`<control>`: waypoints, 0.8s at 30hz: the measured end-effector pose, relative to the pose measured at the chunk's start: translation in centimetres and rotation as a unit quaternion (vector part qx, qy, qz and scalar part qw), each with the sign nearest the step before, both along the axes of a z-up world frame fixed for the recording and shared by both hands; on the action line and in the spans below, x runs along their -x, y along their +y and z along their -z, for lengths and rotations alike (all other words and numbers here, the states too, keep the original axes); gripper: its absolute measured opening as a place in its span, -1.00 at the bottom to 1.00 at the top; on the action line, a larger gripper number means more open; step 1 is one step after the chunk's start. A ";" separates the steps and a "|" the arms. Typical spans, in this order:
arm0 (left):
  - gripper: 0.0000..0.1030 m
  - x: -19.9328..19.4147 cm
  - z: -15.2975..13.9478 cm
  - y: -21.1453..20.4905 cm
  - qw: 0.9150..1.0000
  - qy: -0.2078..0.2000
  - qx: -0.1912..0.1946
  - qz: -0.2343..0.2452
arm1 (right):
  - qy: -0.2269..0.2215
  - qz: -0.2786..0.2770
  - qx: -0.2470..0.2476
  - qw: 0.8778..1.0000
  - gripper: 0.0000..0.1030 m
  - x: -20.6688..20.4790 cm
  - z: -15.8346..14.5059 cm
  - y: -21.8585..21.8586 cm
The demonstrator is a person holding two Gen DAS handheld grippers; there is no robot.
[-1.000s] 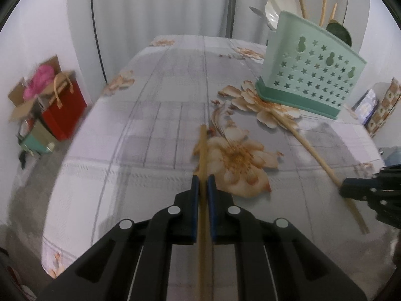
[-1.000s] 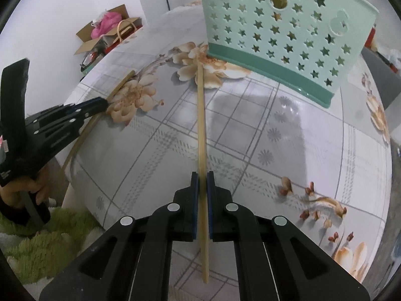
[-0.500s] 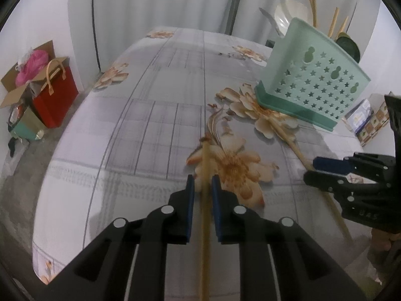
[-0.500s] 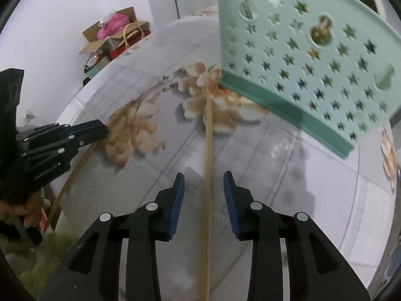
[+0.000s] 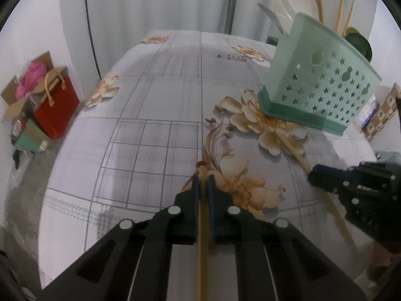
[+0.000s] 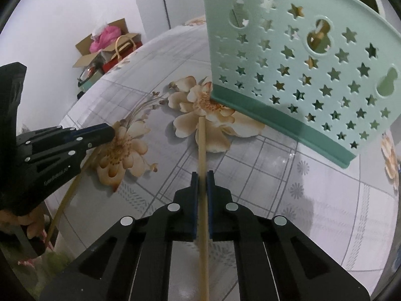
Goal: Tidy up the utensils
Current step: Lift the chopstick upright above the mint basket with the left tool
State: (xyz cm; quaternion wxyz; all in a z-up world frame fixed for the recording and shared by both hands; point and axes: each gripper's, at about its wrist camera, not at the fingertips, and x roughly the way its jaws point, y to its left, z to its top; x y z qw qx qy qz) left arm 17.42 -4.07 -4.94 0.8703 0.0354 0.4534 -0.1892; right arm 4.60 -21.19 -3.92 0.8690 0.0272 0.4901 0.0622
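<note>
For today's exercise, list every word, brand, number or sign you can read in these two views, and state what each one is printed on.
"GenRobot.AI", as best it reads: small grey lettering on the side of the left gripper, seen from the right wrist view.
Grey lettering on the right gripper body, seen from the left wrist view: too blurred to read.
The green utensil holder bears only star and gourd cut-outs, no text.

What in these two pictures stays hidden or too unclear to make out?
- Inside of the green holder: right wrist view, its wall hides it; only bits show through the star holes.
- Rear end of the left gripper's chopstick: left wrist view, cut off by the bottom edge.
- Tip of the right gripper's chopstick: right wrist view, lost against the flower print by the holder's base.
- Contents of the cardboard box: left wrist view, too small and blurred.
</note>
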 end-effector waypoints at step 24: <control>-0.89 1.8 -15.7 2.2 0.970 -0.169 0.172 0.025 | -0.013 0.016 -0.040 0.999 -0.91 2.6 -0.5 -3.0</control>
